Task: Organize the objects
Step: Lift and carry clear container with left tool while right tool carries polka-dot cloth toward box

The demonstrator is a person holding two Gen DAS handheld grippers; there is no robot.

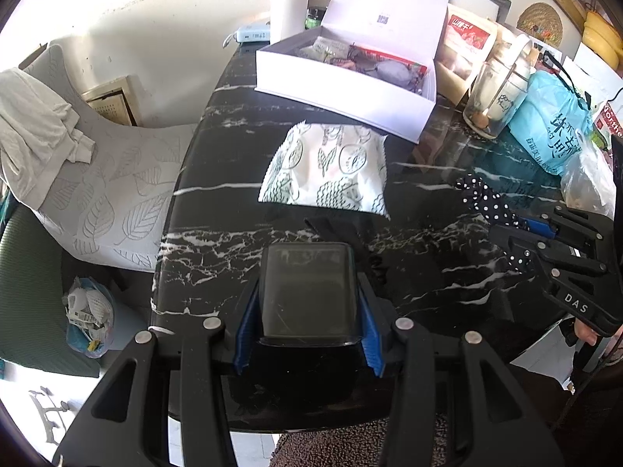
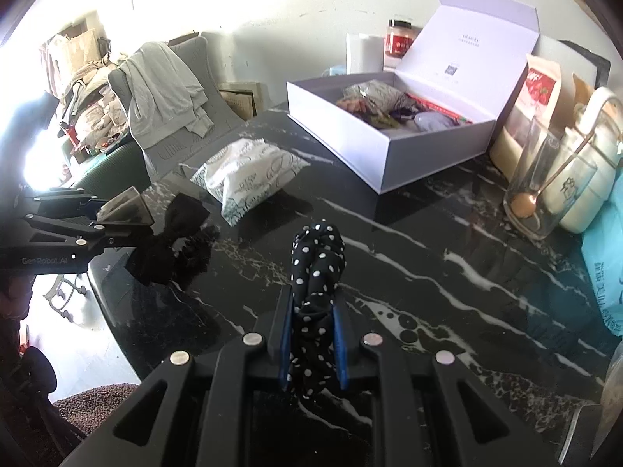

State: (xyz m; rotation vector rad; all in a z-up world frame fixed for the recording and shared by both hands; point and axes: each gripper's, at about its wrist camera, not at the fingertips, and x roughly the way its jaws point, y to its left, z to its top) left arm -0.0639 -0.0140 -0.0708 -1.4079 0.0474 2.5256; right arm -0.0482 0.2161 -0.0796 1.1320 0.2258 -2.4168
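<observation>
Left tongs [image 1: 307, 334] clamp a dark translucent case [image 1: 309, 292]; right tongs [image 2: 313, 344] pinch a polka-dot cloth [image 2: 317, 260] — both held above the black marble worktop [image 2: 428, 272]. Best carried level to the open white box [image 2: 389, 155] — released inside, clear of its walls.
</observation>
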